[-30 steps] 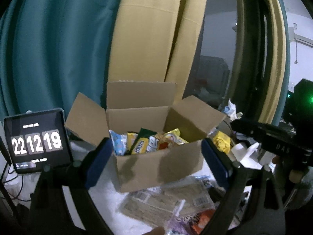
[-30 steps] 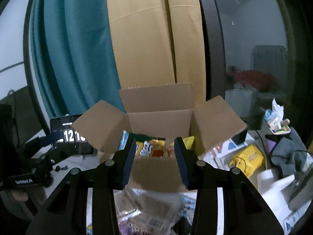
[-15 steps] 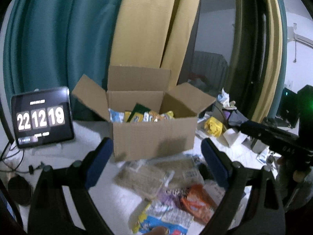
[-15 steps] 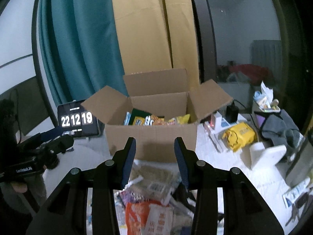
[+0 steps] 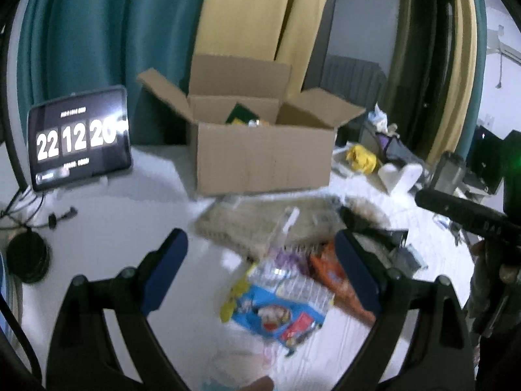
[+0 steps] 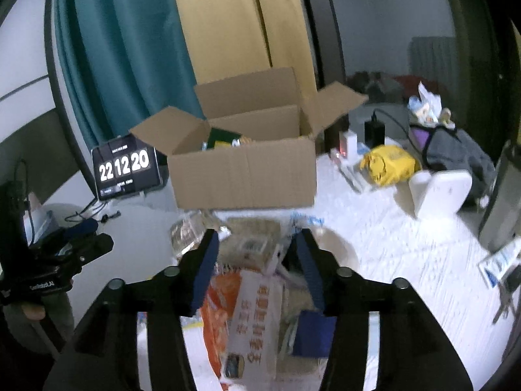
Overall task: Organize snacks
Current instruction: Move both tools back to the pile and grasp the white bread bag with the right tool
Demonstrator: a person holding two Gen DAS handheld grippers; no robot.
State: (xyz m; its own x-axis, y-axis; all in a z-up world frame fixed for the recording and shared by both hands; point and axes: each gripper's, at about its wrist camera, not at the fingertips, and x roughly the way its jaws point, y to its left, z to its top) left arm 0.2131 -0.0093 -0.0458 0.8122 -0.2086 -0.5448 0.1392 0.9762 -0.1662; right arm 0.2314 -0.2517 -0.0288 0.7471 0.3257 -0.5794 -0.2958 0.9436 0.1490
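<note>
An open cardboard box (image 5: 263, 159) (image 6: 244, 172) stands at the back of the white table, with a few snack packs showing inside. In front of it lies a loose pile of snacks: beige packs (image 5: 260, 224), a blue and yellow bag (image 5: 273, 309) and an orange and white bag (image 6: 247, 312). My left gripper (image 5: 260, 260) is wide open above the pile, holding nothing. My right gripper (image 6: 255, 260) hovers over the orange and white bag; its jaws are opening and its pads press on nothing. The right gripper's body (image 5: 462, 215) shows at the left wrist view's right edge.
A tablet clock (image 5: 78, 137) (image 6: 125, 166) stands left of the box, cables and a black disc (image 5: 27, 257) in front of it. Right of the box lie a yellow bag (image 6: 389, 163), a white holder (image 6: 439, 192), a charger and grey cloth. Curtains hang behind.
Both grippers have drawn back from the box and sunk toward the snack pile, which now fills the lower part of both views. The right gripper's jaws have widened.
</note>
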